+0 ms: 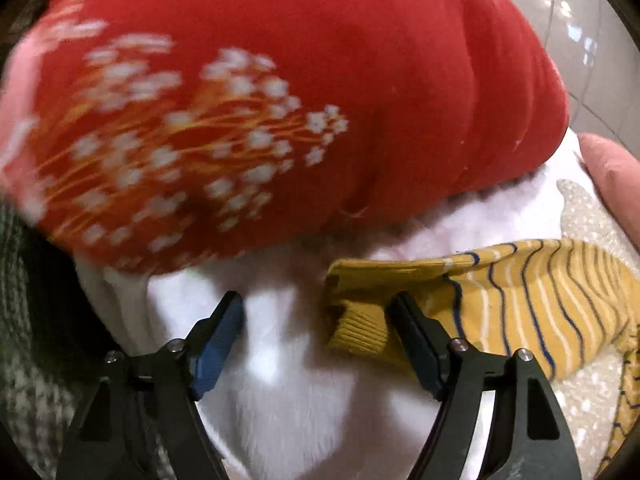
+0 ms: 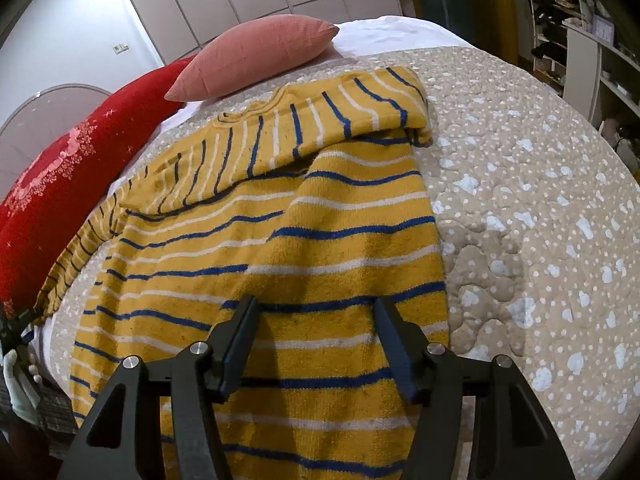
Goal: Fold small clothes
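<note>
Over bedspread, right tool hovers, jaws apart, above sweater.

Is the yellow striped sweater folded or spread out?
Partly folded: the yellow striped sweater has one sleeve turned over its chest; the other trails sideways.

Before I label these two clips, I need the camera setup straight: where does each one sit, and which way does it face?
Left wrist: sits on the left gripper, looking down at a sleeve cuff on white fabric; its open fingers show.
Right wrist: sits on the right gripper, looking along the bed quilt over the yellow striped sweater; its open fingers show.
Shared: that sweater, the red sweater and the pink pillow.
</note>
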A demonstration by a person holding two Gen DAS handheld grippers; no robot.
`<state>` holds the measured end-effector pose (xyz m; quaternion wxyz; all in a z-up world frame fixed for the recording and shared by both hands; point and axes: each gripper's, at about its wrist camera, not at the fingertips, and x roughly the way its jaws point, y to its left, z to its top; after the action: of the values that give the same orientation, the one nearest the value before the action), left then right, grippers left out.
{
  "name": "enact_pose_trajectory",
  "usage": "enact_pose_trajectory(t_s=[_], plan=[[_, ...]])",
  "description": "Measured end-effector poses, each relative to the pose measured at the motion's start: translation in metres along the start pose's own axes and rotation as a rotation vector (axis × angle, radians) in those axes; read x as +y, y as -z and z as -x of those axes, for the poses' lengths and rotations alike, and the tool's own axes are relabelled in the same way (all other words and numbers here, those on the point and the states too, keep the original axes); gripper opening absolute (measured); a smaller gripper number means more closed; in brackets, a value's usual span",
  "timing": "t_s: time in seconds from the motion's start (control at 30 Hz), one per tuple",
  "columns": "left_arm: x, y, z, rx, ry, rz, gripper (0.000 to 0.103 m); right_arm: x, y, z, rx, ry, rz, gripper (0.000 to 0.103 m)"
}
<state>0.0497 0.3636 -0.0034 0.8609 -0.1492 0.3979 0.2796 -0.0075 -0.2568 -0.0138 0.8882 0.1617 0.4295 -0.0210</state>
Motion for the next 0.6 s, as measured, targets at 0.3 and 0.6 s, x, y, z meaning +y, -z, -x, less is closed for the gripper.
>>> enact_pose_trajectory(t_s=[0.3,0.6], plan=[[-0.028,-0.021,0.032,0.053,0.068,-0.093,0.003,0.005,0.0,0.0,-0.001,0.029,0.025,0.06],[-0.158,-0.03,0.167,-0.022,0.441,-0.262,0.003,-0.028,0.004,0.022,-0.024,-0.081,-0.059,0.046]])
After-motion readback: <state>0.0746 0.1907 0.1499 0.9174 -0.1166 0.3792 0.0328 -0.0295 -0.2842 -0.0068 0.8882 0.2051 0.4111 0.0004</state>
